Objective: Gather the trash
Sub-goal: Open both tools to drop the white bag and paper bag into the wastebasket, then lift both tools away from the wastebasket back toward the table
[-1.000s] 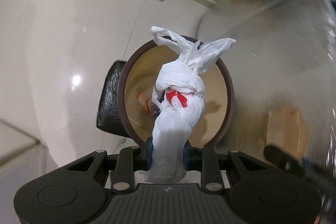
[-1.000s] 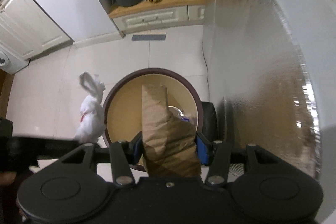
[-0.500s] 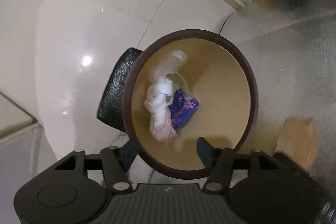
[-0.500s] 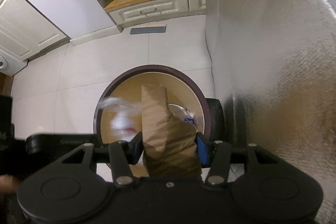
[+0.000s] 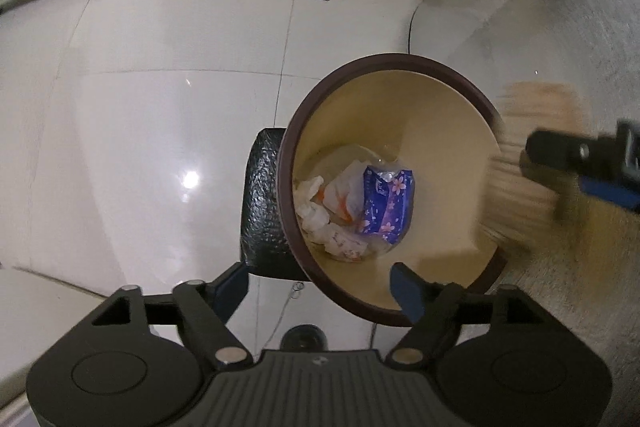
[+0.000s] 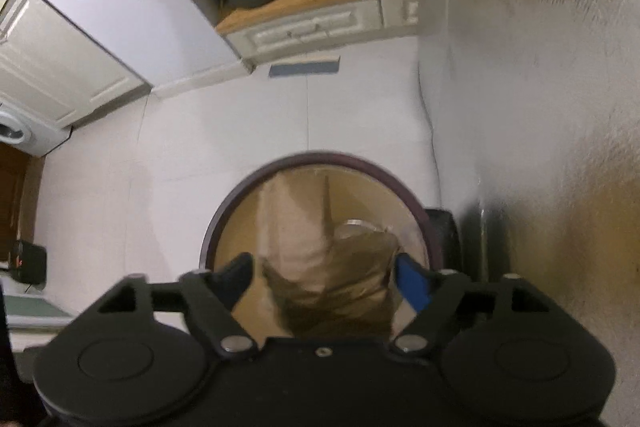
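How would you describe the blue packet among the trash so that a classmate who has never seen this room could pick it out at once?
Find the round bin with the dark brown rim standing on the white tiled floor beside the silvery wall. Look down to its beige bottom, where a small heap of rubbish lies. The blue packet lies at the right of the heap, next to crumpled white plastic bags, and it alone is blue with pink flowers.
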`<state>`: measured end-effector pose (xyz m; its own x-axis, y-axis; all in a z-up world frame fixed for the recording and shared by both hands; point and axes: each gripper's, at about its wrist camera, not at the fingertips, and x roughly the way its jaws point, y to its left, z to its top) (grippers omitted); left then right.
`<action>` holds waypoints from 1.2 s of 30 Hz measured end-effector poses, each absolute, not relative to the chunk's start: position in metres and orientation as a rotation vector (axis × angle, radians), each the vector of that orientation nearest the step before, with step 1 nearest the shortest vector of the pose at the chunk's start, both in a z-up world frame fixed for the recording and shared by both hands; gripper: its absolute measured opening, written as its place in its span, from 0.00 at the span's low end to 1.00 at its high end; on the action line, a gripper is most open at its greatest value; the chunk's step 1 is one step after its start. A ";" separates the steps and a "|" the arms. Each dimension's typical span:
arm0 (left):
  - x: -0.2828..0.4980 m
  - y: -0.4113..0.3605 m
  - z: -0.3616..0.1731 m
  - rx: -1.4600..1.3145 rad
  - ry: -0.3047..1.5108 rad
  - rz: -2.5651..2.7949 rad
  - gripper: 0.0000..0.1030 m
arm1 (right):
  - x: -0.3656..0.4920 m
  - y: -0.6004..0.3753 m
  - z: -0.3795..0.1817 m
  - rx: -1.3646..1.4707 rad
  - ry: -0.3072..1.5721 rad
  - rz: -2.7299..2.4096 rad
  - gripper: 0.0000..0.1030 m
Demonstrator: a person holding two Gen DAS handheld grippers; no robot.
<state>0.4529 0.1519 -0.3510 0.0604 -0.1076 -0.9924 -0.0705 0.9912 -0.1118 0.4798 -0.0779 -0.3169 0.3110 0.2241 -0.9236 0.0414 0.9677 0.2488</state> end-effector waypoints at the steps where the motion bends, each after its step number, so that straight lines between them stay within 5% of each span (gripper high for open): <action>1: 0.452 0.151 -0.351 -0.135 1.510 -0.033 0.86 | 0.478 -0.078 -0.317 0.234 1.257 0.123 0.85; 10: 0.445 0.148 -0.343 -0.090 1.501 -0.074 1.00 | 0.455 -0.083 -0.324 0.157 1.317 0.124 0.93; 16: 0.443 0.149 -0.334 -0.093 1.478 -0.089 1.00 | 0.443 -0.085 -0.320 0.133 1.326 0.129 1.00; 36: 0.418 0.162 -0.287 -0.078 1.391 -0.092 1.00 | 0.419 -0.088 -0.280 0.089 1.279 0.099 1.00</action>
<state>0.4177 0.1621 -0.2869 0.1761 -0.1110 -0.9781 0.0186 0.9938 -0.1094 0.4188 -0.0878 -0.2796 0.2841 0.1234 -0.9508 -0.0243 0.9923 0.1215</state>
